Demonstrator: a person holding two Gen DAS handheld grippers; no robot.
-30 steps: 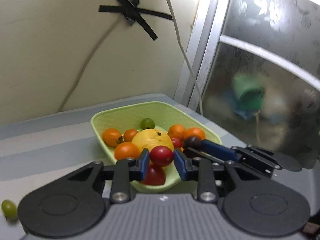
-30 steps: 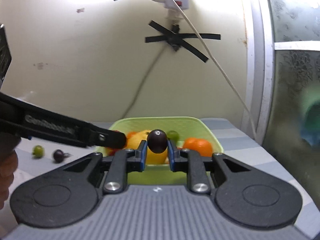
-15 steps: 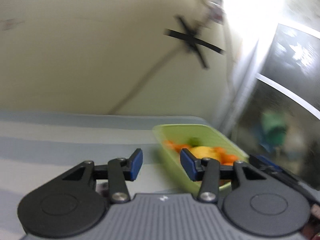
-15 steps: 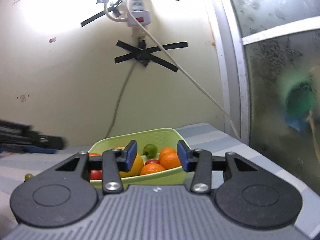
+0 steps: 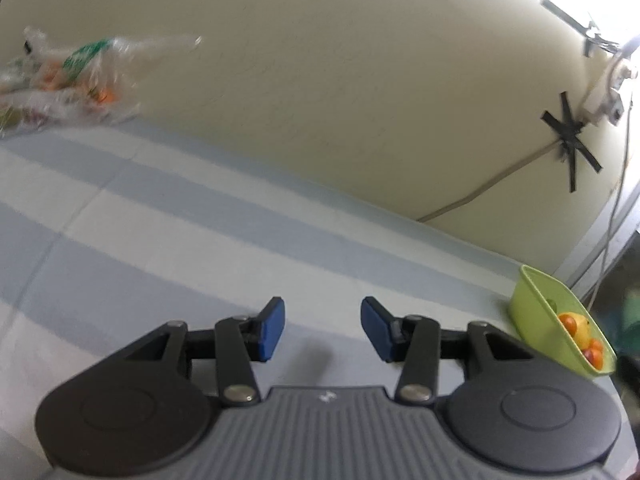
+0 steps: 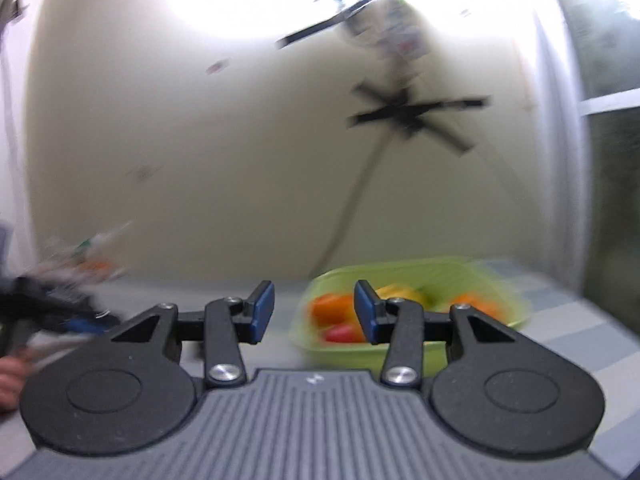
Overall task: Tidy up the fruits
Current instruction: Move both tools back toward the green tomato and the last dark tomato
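Both tools [image 5: 322, 328] [image 6: 314, 312] gape empty; bare cloth [image 5: 168, 240] ahead; basket [image 5: 536, 312] far right.

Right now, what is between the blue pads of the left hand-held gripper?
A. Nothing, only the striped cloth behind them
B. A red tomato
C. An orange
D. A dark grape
A. The left hand-held gripper stands open with an empty gap between its pads, through which only the striped tablecloth shows; the green basket of fruit sits far off to the side.
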